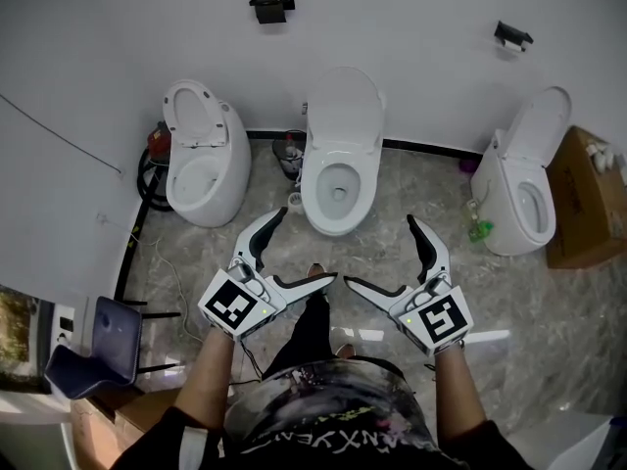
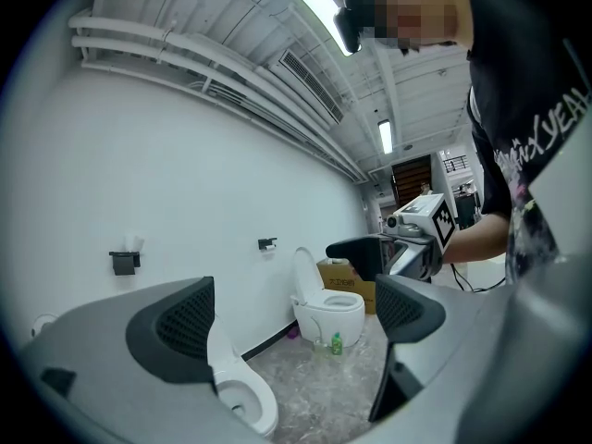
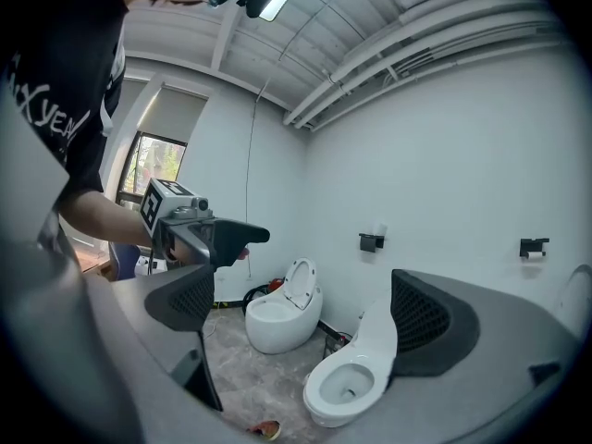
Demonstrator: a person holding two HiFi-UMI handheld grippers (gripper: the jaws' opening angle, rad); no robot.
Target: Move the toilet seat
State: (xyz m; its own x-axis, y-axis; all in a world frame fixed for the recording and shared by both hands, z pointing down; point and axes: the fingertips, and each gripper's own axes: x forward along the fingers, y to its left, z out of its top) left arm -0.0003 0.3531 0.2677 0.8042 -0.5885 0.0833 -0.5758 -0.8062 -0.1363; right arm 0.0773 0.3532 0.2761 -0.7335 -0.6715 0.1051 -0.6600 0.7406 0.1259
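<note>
Three toilets stand along a white wall, and the middle toilet is straight ahead of the person. Its toilet seat is raised and leans back towards the wall above the bowl. From these angles it may be the lid alone or lid and seat together; I cannot tell which.

The left gripper and right gripper are held side by side in front of that toilet, short of its bowl and touching nothing. The left is towards the bowl's left side and the right towards its right. Each has its jaws spread wide with only air between them. Through that gap, each gripper view shows the middle toilet's bowl on the marbled floor. The raised seat is beyond both grippers, well apart from the jaw tips.

To the left of the middle toilet is an egg-shaped toilet, also with its seat up. To the right is a third toilet, with a green bottle at its foot and a cardboard box past it.
</note>
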